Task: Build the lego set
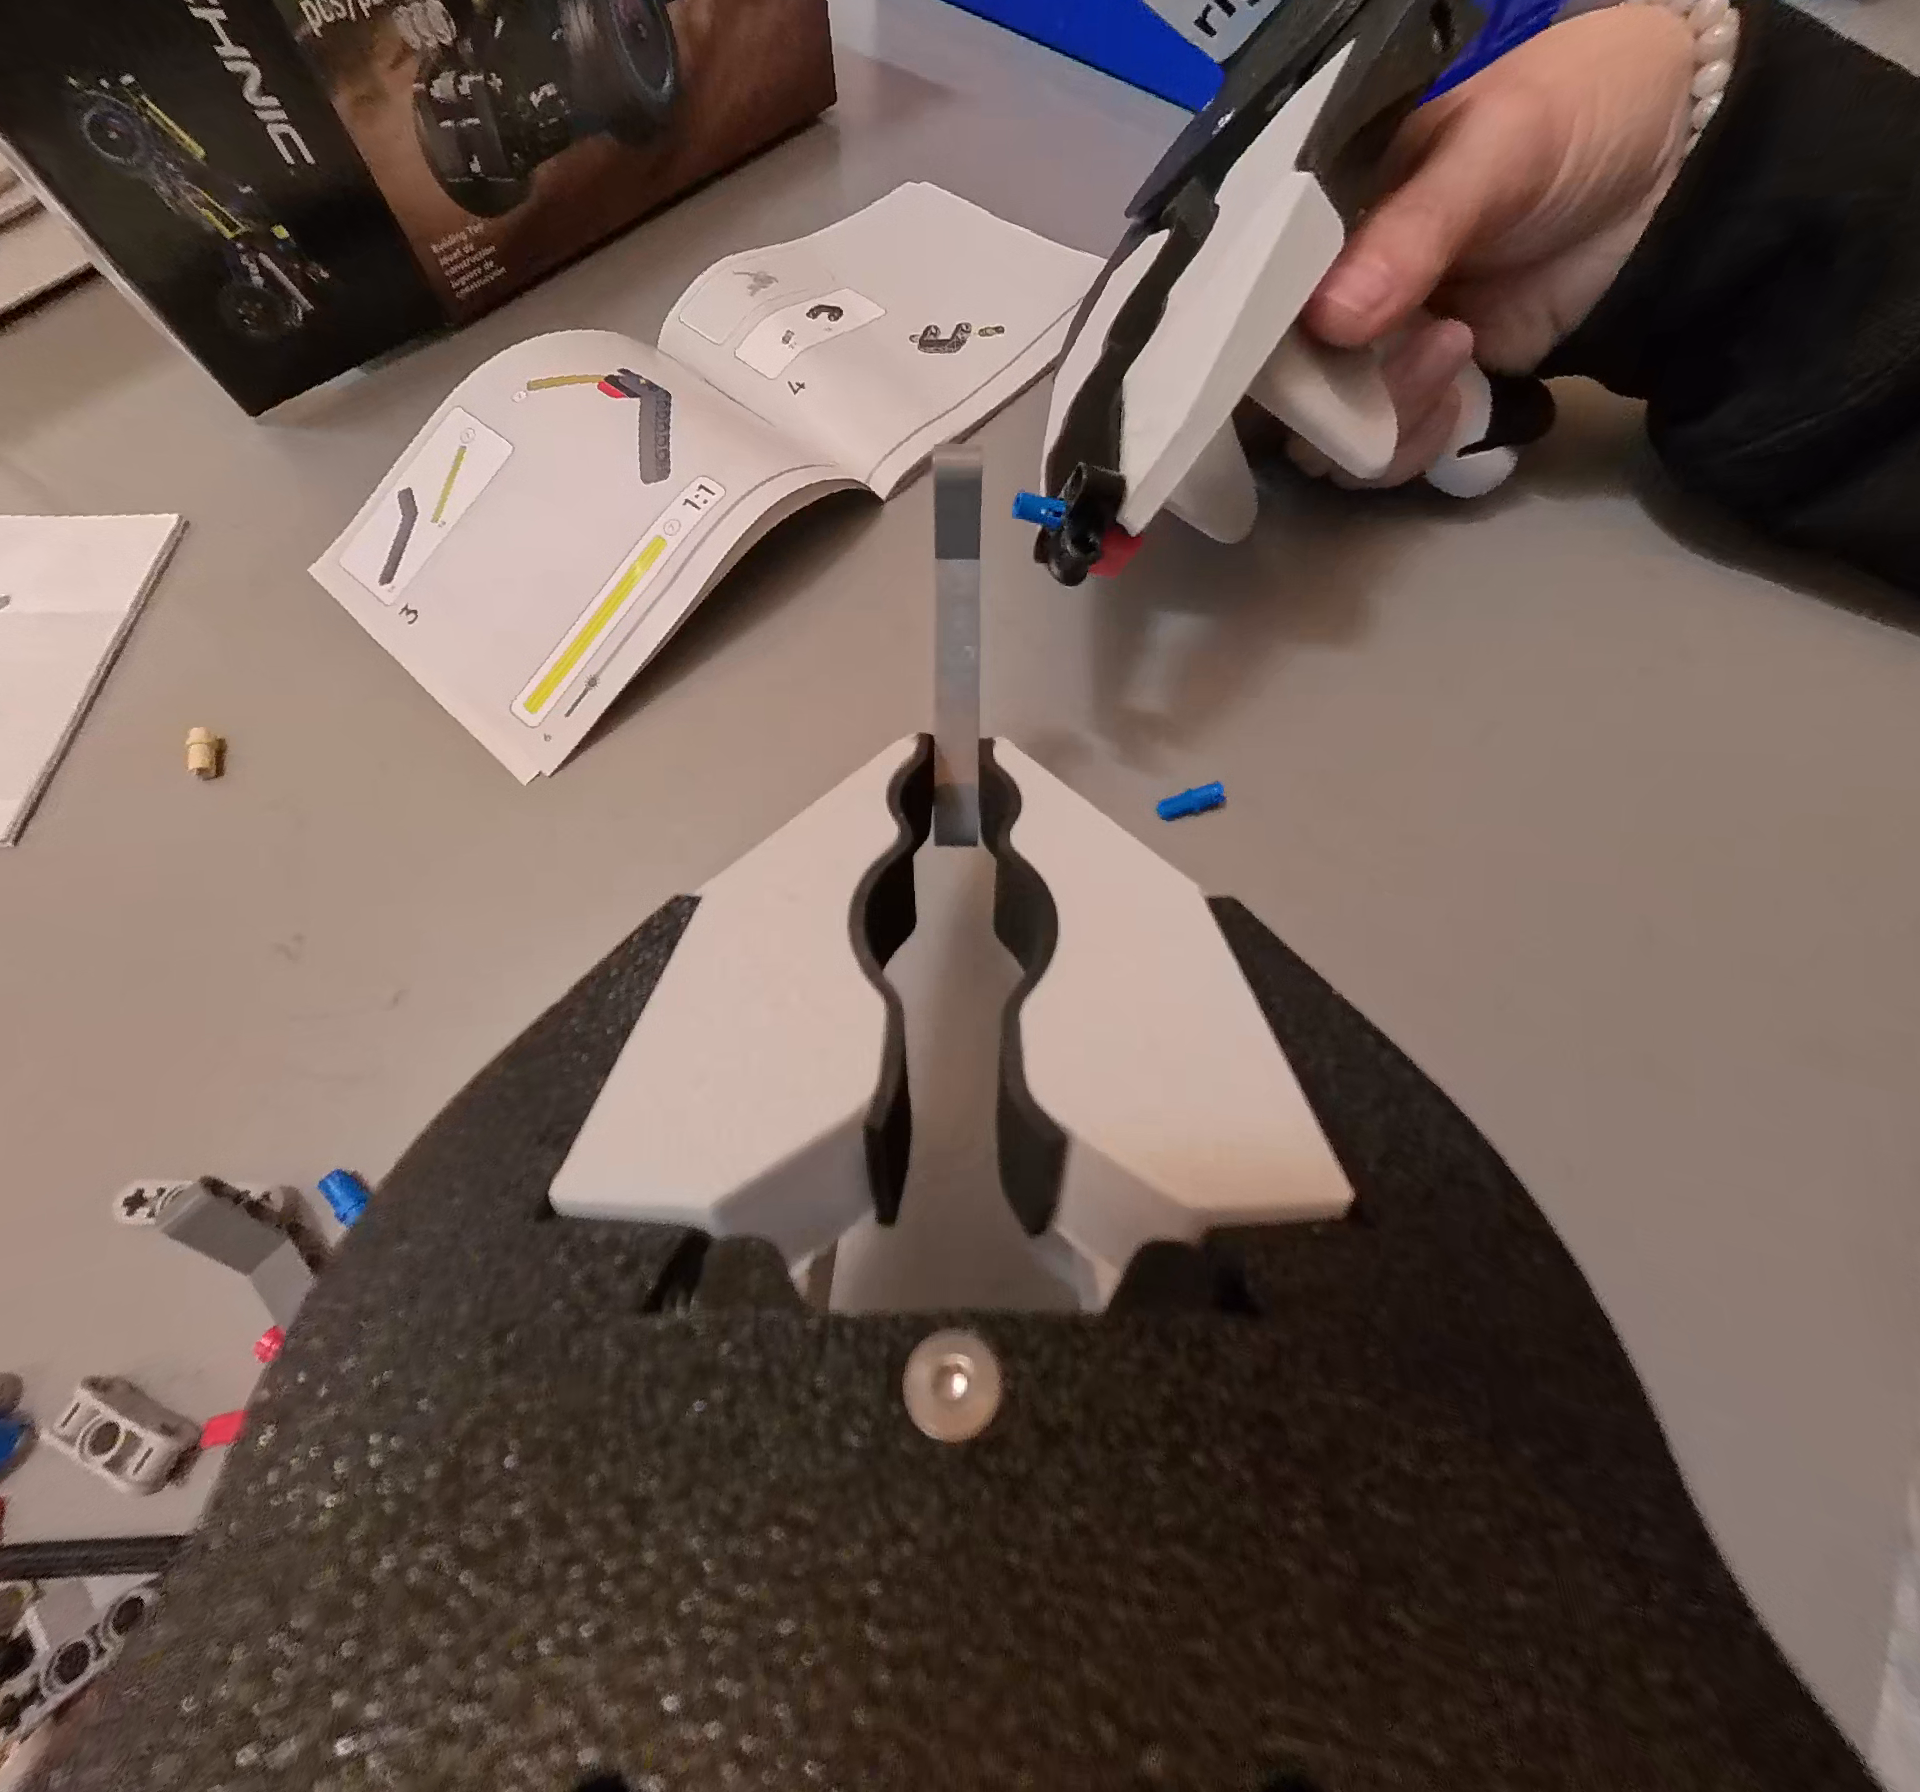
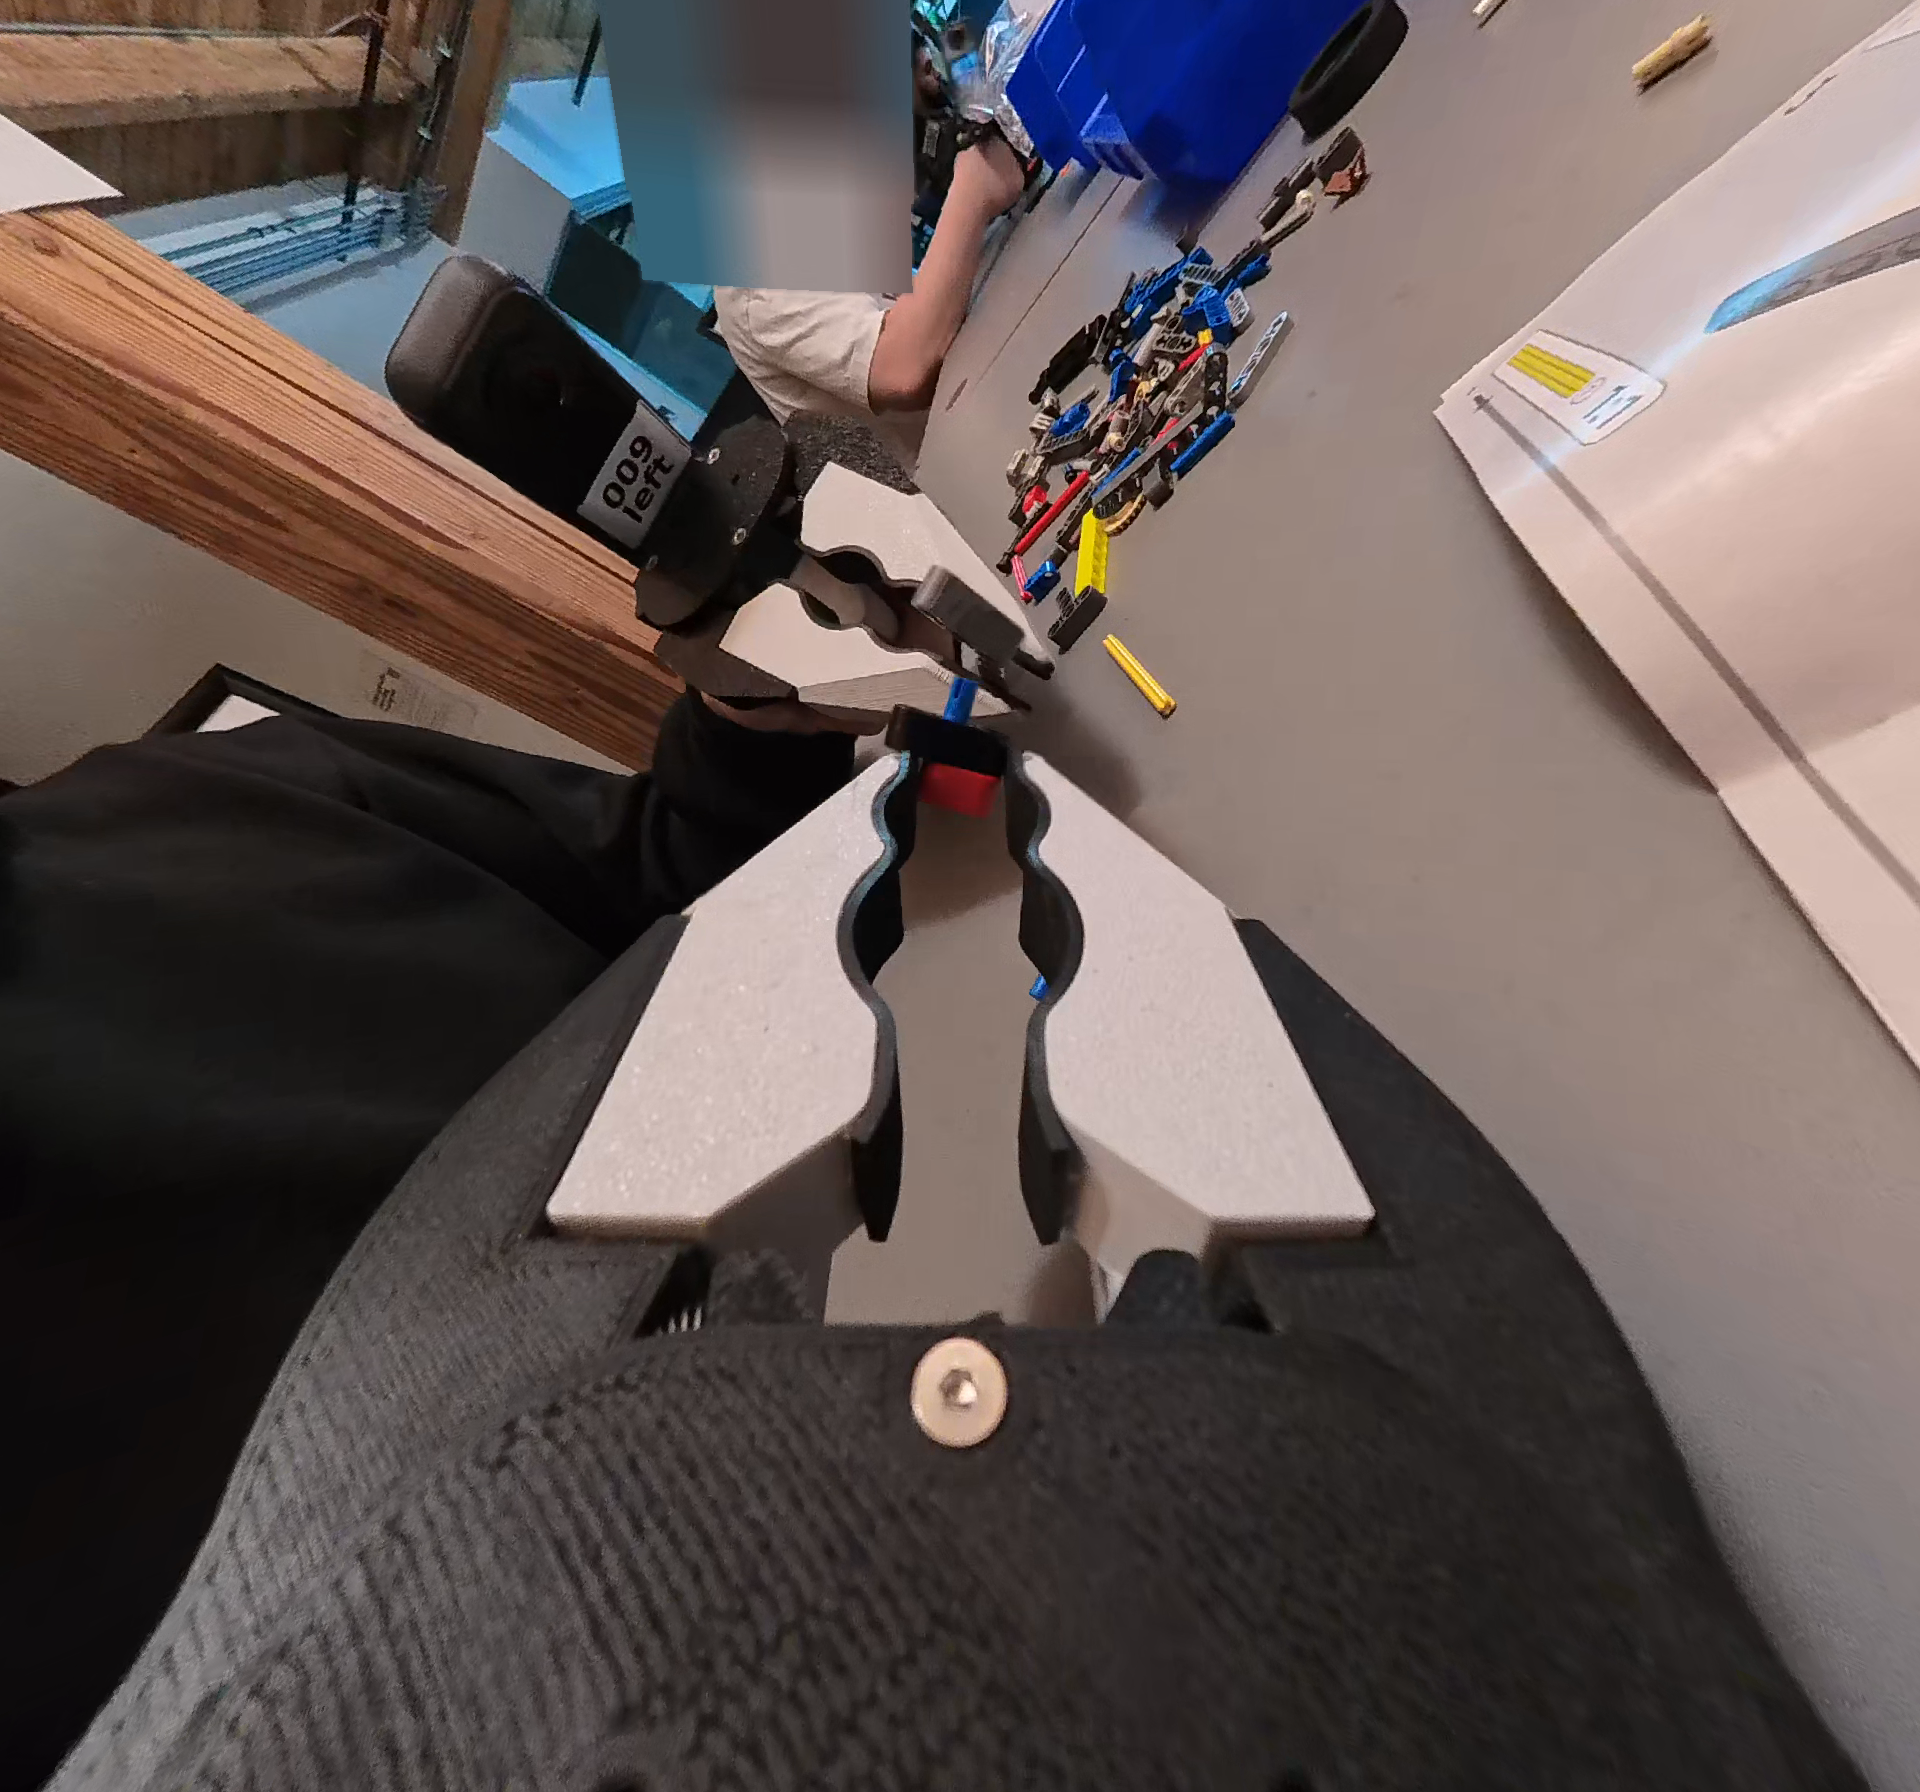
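Observation:
My left gripper [image 1: 956,755] is shut on a long grey beam [image 1: 958,599] that sticks out forward from its tips, above the table. My right gripper [image 2: 961,755] is shut on a small assembly [image 2: 961,788] of a red piece, a black connector and a blue pin. In the left wrist view the right gripper [image 1: 1091,511] holds that assembly [image 1: 1075,527] just right of the beam's far end, with the blue pin pointing at the beam. In the right wrist view the left gripper [image 2: 1023,677] and its beam [image 2: 977,615] sit just beyond the assembly.
An open instruction booklet [image 1: 675,454] and the set's box [image 1: 364,101] lie behind. A loose blue pin [image 1: 1192,800] and a tan piece [image 1: 205,753] lie on the grey table. Grey parts [image 1: 197,1233] lie at lower left. A parts pile [image 2: 1143,412], yellow axle [image 2: 1138,674], blue bins [image 2: 1195,28] and tyre [image 2: 1351,64] lie farther off. Some 4 cm of space lies between my two pairs of fingers.

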